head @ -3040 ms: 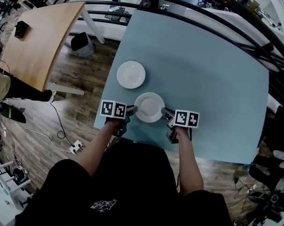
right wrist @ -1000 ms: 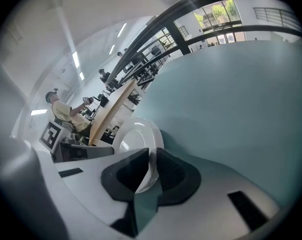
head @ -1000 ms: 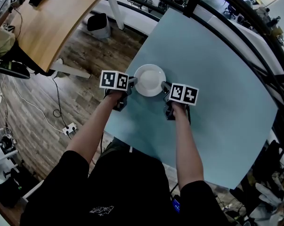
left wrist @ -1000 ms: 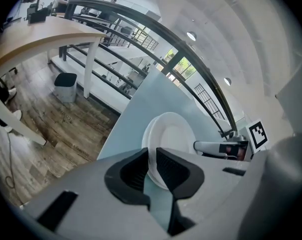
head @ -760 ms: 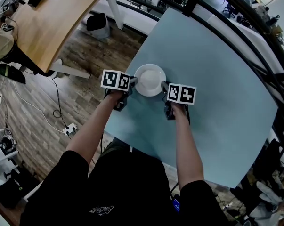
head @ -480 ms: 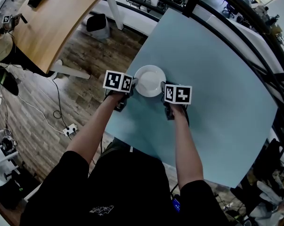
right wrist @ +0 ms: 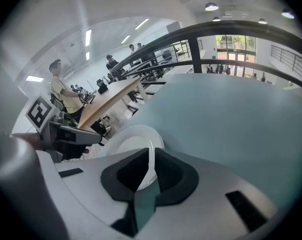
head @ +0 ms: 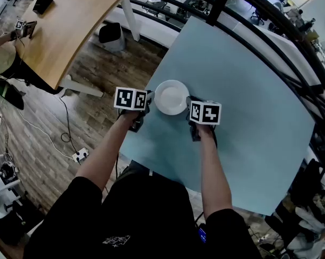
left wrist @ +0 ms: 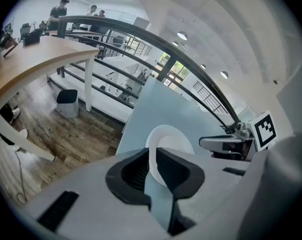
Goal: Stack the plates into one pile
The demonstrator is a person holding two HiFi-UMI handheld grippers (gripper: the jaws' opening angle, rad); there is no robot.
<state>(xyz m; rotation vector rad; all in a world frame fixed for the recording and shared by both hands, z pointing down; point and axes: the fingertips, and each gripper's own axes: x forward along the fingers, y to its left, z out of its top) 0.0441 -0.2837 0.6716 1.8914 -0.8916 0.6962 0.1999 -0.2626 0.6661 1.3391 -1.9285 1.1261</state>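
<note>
Low centre in the head view, the left hand-held gripper (head: 149, 98) and right hand-held gripper (head: 188, 101) pinch opposite rims of the white plate (head: 171, 97) near the blue surface (head: 248, 101)'s left edge, their jaws having just been closing on it. Three seconds ago two plates lay apart; now only one shows.

An open-plan office or lab is indicated by a long wooden desk (head: 65, 26), a black railing (head: 248, 31), ceiling strip lights (right wrist: 88, 36), floor cabling (head: 65, 128) and people at work (right wrist: 60, 91).
</note>
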